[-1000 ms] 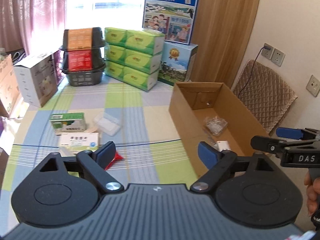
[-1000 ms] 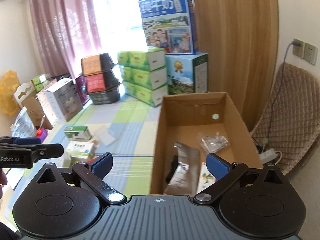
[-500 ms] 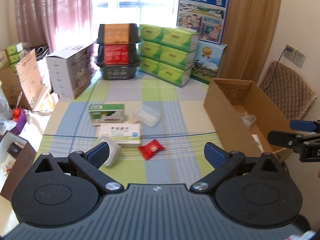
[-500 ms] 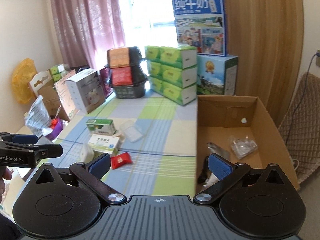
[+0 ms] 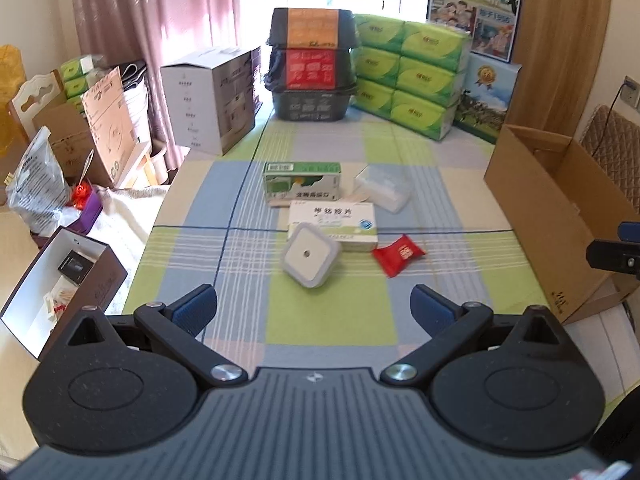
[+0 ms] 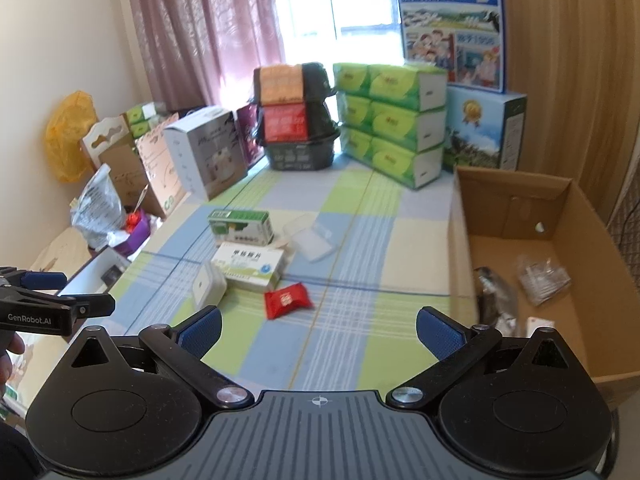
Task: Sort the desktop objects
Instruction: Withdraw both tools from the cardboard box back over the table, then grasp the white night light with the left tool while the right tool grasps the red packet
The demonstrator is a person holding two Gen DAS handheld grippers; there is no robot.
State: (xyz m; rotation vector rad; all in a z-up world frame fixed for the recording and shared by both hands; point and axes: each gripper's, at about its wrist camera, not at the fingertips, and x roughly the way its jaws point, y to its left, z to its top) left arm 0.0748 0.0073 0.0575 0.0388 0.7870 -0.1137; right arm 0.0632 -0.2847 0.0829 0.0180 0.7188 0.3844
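On the checked tablecloth [image 5: 320, 316] lie a white square night-light [image 5: 310, 255], a red sachet [image 5: 398, 255], a white medicine box [image 5: 335, 224], a green-and-white box [image 5: 303, 178] and a clear plastic case [image 5: 382, 188]. My left gripper [image 5: 314, 310] hovers open just short of the night-light, nothing between its fingers. My right gripper [image 6: 318, 330] is open too, above the near table edge, with the red sachet [image 6: 287, 300] just ahead of it. The cardboard box [image 6: 568, 208] at the right holds a clear bag [image 6: 542, 278] and dark items.
Green tissue packs [image 5: 412, 76], stacked black baskets [image 5: 314, 68] and milk cartons [image 5: 486, 92] line the table's far end. A white carton [image 5: 208, 100] stands at the far left corner. Boxes and bags crowd the floor left of the table [image 5: 68, 208].
Both grippers have swung left, away from the cardboard box and towards the loose items. The night-light and red sachet now sit centred ahead of the left gripper. Both stay open.
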